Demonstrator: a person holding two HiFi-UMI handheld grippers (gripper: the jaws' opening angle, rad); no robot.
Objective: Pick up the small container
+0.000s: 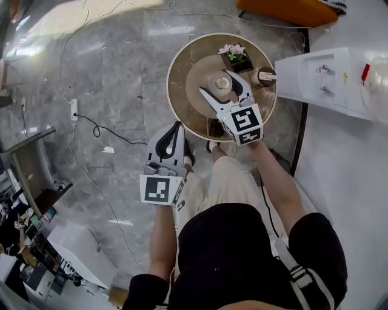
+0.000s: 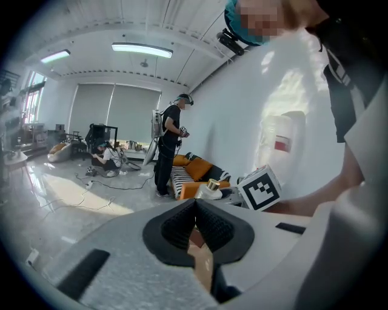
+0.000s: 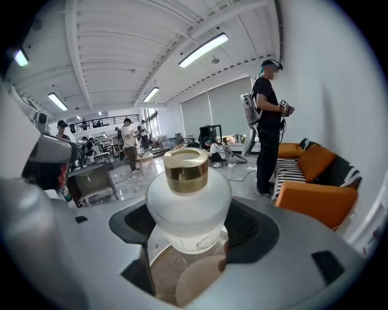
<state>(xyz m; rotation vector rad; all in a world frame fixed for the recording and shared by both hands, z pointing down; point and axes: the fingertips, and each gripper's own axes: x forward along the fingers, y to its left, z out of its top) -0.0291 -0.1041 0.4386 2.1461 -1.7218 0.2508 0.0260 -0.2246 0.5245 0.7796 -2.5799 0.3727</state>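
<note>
- While the right gripper (image 1: 216, 81) reaches over the round table (image 1: 182, 91) in the upper centre of the head view, its jaws stand spread, one on each side of the small container (image 3: 189, 206).
- Small container: frosted white body with a gold cap, upright on the raised middle disc of the table. It fills the centre of the right gripper view.
- Dark pads (image 3: 130, 221) sit just beside the container's flanks. Cannot tell whether they press on it.
- Left gripper (image 1: 177, 126): centre-left of the head view, off the table and below its lower-left edge, over the grey floor (image 1: 109, 79).
- Its jaws are pressed together with nothing between them. The pads meet in a line at the centre of the left gripper view.
- Potted plant (image 1: 234, 56) with pale flowers sits at the top of the table, just above the right gripper's jaws.
- Second gold-capped jar (image 1: 265, 76) stands at the table's right side, apart from the jaws.
- White cabinet (image 1: 315, 79) is at the right edge of the head view, beside the table.
- Orange sofa (image 1: 285, 11) lies along the top edge.
- Cable (image 1: 103, 130) runs across the floor at the left.
</note>
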